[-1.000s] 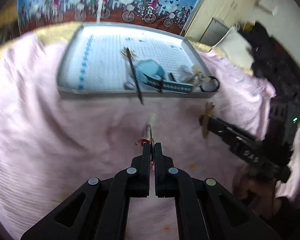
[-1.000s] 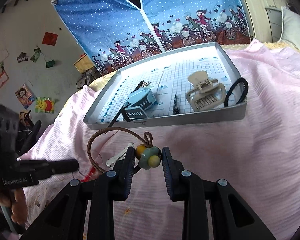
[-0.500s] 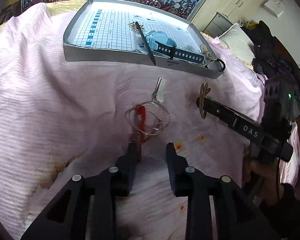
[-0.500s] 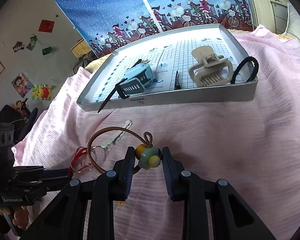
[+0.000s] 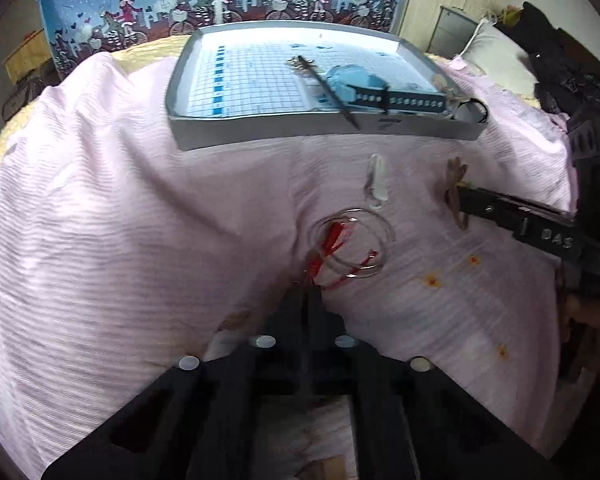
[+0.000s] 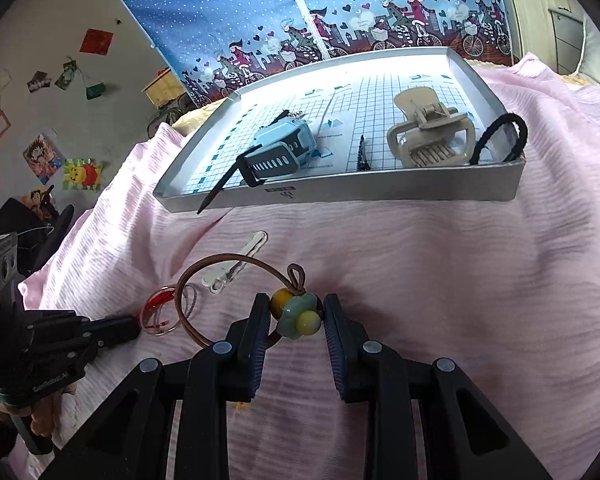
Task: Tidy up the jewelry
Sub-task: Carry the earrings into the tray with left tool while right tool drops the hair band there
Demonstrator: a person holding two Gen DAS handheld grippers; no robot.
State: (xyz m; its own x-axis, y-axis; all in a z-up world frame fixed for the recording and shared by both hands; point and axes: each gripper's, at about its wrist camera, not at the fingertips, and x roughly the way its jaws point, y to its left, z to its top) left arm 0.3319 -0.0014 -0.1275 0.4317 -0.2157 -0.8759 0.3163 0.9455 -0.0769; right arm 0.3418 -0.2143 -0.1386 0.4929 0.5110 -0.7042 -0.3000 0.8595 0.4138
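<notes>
The job is sitting partway done. The tray (image 6: 380, 190) on the pink bedspread (image 6: 440, 280) is already holding a blue watch (image 6: 284, 148), a beige claw clip (image 6: 428, 132), a small dark hairpin (image 6: 362, 154) and a black hair tie (image 6: 500, 138) leaning on its near right corner.

Three pieces are lying or hanging outside it. The right gripper (image 6: 296, 316) is clamping partly closed on the bead charm of a brown hair tie (image 6: 220, 264), whose loop is hanging out to the left, short of the tray. The left gripper (image 5: 310, 296) is looking closed, its tips pressed together at the edge of the clear bangles with red thread (image 5: 350, 244); blur in the left wrist view is making it hard to tell whether it is actually pinching them or only touching. A white hair clip (image 5: 376, 184) is lying loose on the bedspread between the bangles and the tray.

So what is remaining, as I judge it, is carrying the brown hair tie over, then the bangles, then the white clip.
</notes>
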